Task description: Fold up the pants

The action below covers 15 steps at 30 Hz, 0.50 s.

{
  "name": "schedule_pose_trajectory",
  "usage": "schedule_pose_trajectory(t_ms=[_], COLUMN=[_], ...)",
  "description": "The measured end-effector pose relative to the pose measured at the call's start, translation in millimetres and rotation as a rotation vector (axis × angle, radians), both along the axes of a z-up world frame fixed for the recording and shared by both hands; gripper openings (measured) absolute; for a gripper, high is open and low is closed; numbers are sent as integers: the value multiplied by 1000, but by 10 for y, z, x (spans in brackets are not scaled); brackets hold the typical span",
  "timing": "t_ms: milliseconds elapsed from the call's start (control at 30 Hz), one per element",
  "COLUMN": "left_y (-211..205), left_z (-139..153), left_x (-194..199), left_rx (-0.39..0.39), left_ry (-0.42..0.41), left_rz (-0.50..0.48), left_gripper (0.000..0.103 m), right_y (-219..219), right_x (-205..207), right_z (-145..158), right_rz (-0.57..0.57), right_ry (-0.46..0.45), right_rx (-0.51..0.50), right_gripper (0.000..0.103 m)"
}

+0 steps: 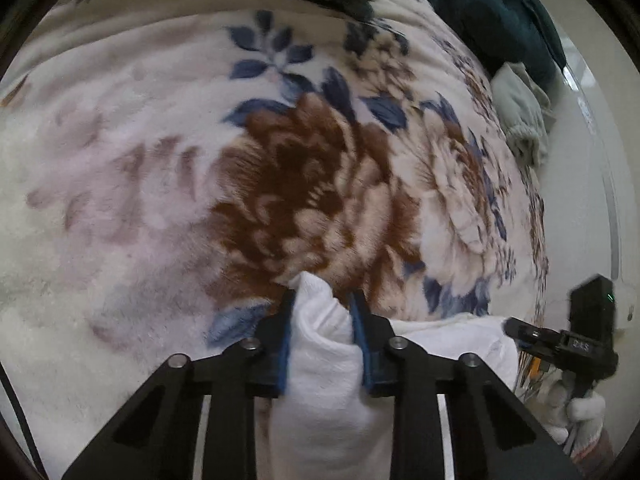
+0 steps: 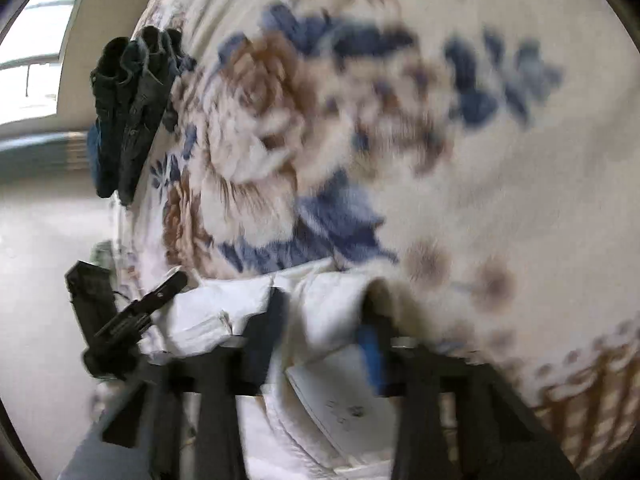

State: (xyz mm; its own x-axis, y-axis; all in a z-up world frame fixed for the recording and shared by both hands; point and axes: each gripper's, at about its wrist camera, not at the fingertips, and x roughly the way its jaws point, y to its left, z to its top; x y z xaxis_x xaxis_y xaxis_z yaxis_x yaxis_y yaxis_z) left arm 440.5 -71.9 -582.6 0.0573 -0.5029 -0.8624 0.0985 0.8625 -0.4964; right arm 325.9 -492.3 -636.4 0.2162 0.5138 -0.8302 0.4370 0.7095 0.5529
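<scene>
Your left gripper (image 1: 322, 300) and right gripper (image 2: 326, 312) both have jaws clamped on bunched white pants (image 1: 320, 360), over the bed's floral blanket (image 1: 160, 160). Fabric's soft, light, floppy; grip thick seams or the waistband, keep both edges taut.

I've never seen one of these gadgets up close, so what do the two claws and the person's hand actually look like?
Each claw is black, built of angular arms joined by round silver pins, with two flat fingers faced in blue pads. The left claw shows this sharply; the right claw is blurred. The right one carries a black box with a tiny green light. The hand wears a white knit glove.
</scene>
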Motion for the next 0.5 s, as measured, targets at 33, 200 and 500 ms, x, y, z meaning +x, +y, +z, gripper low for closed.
schedule_pose_trajectory(t_ms=[33,200,500], left_y=[15,30,482], left_z=[-63,-142,423], left_x=[40,131,-285], left_rx=[27,35,-29], left_ry=[9,66,-13], left_rz=[16,61,206], left_gripper=[22,23,103], right_y=[-41,-182,-244], right_x=[-17,-160,-749], right_z=[96,-140,293], right_rz=[-16,-92,-160], right_ry=[-19,71,-53], right_rx=[-59,6,17], right_gripper=[8,10,89])
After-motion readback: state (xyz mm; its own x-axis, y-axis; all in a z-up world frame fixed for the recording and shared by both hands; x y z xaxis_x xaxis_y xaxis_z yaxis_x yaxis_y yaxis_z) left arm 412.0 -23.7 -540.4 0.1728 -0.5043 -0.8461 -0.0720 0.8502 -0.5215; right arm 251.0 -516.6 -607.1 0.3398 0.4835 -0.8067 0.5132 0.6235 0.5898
